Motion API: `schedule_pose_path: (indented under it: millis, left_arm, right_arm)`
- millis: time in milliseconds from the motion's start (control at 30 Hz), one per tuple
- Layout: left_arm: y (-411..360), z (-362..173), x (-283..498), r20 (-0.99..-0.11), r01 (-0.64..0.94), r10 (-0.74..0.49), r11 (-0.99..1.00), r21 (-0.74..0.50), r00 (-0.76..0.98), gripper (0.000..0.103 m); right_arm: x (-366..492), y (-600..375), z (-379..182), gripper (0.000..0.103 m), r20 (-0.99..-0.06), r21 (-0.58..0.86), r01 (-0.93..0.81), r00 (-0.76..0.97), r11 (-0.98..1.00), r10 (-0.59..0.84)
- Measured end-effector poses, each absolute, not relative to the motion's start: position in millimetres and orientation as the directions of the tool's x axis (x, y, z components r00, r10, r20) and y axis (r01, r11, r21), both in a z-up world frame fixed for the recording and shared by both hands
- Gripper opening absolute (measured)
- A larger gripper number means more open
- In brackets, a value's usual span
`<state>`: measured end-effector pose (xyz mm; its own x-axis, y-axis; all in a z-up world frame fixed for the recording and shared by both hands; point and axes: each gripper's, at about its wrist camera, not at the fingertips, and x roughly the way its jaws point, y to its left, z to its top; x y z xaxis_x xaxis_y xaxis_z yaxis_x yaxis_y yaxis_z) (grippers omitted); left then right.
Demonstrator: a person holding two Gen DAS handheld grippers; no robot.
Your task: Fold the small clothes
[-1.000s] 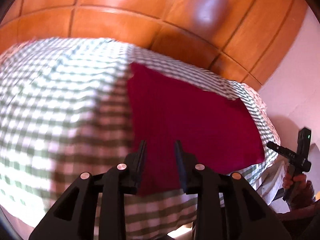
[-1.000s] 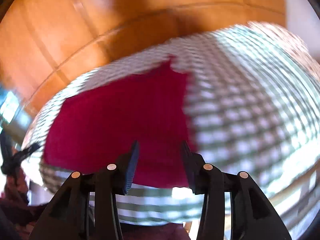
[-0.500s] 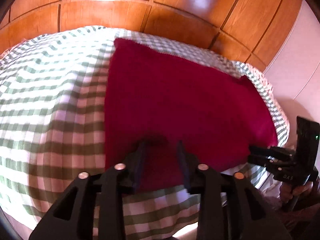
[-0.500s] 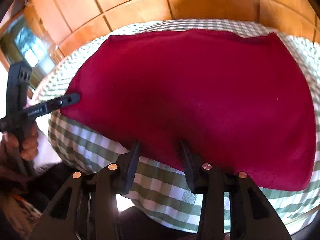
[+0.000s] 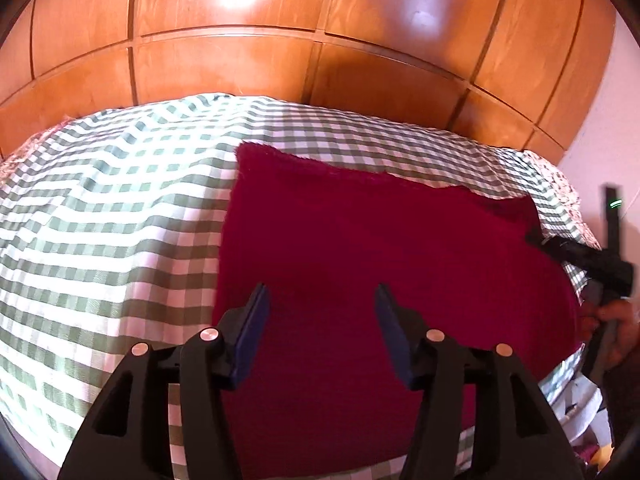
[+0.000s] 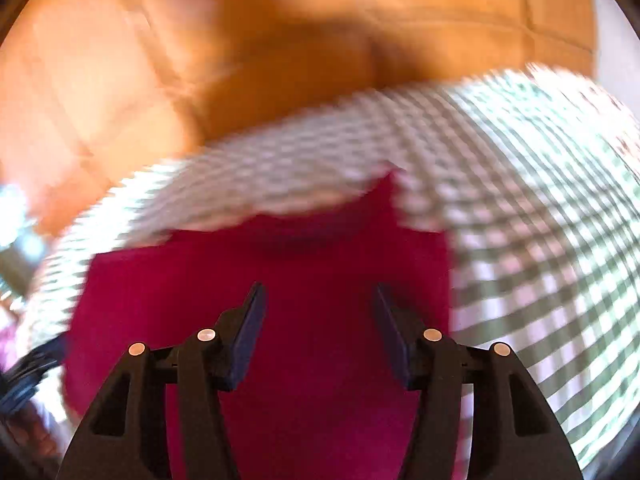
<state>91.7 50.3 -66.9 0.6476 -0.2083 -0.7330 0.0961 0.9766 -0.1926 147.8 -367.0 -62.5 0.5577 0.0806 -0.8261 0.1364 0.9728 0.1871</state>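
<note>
A dark red cloth (image 5: 360,248) lies spread flat on the green-and-white checked table cover (image 5: 112,216). My left gripper (image 5: 320,300) hangs open and empty above the cloth's near left part. The right gripper shows in this view at the cloth's right edge (image 5: 576,256). In the right wrist view, which is blurred by motion, the right gripper (image 6: 318,300) is open and empty over the red cloth (image 6: 280,280), whose far right corner stands up a little.
A wooden panelled wall (image 5: 280,40) runs behind the table. A pale wall (image 5: 608,120) stands at the right. The checked cover (image 6: 540,220) stretches right of the cloth. The person's hand (image 5: 616,320) holds the right gripper.
Both grippers have opened wider and pulled back from the cloth. The right gripper has swung to the cloth's right side and is moving fast.
</note>
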Motion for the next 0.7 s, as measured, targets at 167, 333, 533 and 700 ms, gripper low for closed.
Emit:
schedule_pose_path:
  millis: [167, 333, 533, 700]
  left_arm:
    - [59.3, -57.7, 96.5, -0.724, 0.042, -0.134, 0.989, -0.144, 0.677, 0.058]
    - [67.0, -54.0, 104.3, -0.723, 0.003, -0.076, 0.995, -0.101, 0.686, 0.059]
    - [74.4, -50.8, 111.5, -0.726, -0.02, -0.039, 0.997, -0.073, 0.687, 0.062]
    - [78.5, -48.8, 121.0, -0.732, -0.024, -0.021, 0.998, -0.051, 0.681, 0.062]
  right_arm:
    - [142.1, -370.3, -83.3, 0.054, -0.764, 0.145, 0.121, 0.644, 0.982, 0.033]
    - [137.0, -370.6, -82.4, 0.054, -0.752, 0.137, 0.126, 0.659, 0.983, 0.02]
    - [140.1, -365.9, -82.5, 0.054, -0.747, 0.132, 0.13, 0.665, 0.983, 0.013]
    - [138.9, -365.4, -83.4, 0.054, -0.741, 0.136, 0.134, 0.671, 0.982, 0.011]
